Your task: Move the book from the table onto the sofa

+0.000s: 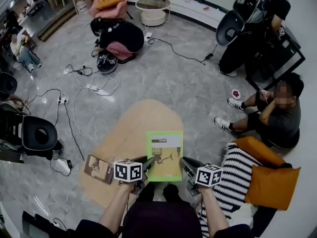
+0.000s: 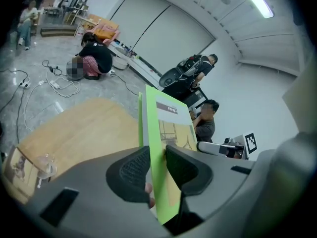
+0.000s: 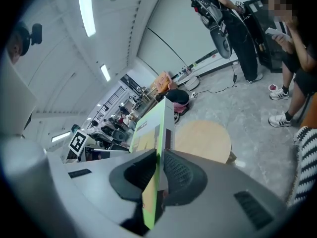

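Book (image 1: pixel 165 155) held clear above the near edge of the bench (image 1: pixel 130 133) at lower centre, left claw (image 1: pixel 146 161) clamped on its left edge, right claw (image 1: pixel 185 162) on its right edge, sofa (image 1: pixel 237 175) close at lower right

Bright overhead strip light (image 2: pixel 253 0), fisheye warp w/ dark corners.

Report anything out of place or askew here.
Nothing spilled or damaged. Loose cables sprawl across the floor, a likely trip hazard. A brown booklet lies skewed at the table edge. The green book looks squarely held between left claw and right claw.
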A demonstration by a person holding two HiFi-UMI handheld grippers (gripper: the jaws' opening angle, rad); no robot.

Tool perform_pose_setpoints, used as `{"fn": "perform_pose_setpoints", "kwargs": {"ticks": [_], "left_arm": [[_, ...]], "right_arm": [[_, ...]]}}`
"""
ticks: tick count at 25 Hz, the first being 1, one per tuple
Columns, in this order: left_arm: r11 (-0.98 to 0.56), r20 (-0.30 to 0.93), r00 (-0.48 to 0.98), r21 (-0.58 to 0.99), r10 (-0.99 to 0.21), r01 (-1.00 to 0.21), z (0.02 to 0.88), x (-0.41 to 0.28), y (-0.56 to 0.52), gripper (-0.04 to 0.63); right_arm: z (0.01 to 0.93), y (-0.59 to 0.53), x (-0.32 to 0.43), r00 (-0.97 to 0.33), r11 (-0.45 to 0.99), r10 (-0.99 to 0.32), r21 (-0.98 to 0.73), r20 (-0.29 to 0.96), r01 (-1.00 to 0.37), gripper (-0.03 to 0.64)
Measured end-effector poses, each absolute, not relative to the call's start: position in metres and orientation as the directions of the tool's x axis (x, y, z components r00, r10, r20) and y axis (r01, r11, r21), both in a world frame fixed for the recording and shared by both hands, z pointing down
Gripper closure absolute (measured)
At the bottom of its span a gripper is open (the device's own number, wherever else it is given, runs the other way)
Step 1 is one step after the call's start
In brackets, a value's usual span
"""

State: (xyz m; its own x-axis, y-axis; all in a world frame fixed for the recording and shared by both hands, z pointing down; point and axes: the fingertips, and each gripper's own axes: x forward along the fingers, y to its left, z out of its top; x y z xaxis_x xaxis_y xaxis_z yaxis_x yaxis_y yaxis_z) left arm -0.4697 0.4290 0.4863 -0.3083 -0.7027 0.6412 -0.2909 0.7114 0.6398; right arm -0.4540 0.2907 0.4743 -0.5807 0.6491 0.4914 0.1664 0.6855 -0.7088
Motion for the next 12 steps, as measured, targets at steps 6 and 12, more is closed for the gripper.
{"fn": "perform_pose_setpoints", "kwargs": {"ticks": [6,12], "left_arm": [[0.712,0.636,-0.321,0.629,-0.702,-0.311,0.477,-0.448,0.402,0.485],[0.703,0.624,-0.325,0.628,-0.711,-0.334,0.470,-0.438,0.373,0.485]], "right_arm": [[0.471,0.264,-0.429,-0.589,0.673,0.660,-0.715,0.466,0.189,0.552],[0.469,0.235,-0.414,-0.607,0.650,0.666,-0.736,0.434,0.187,0.552]]}}
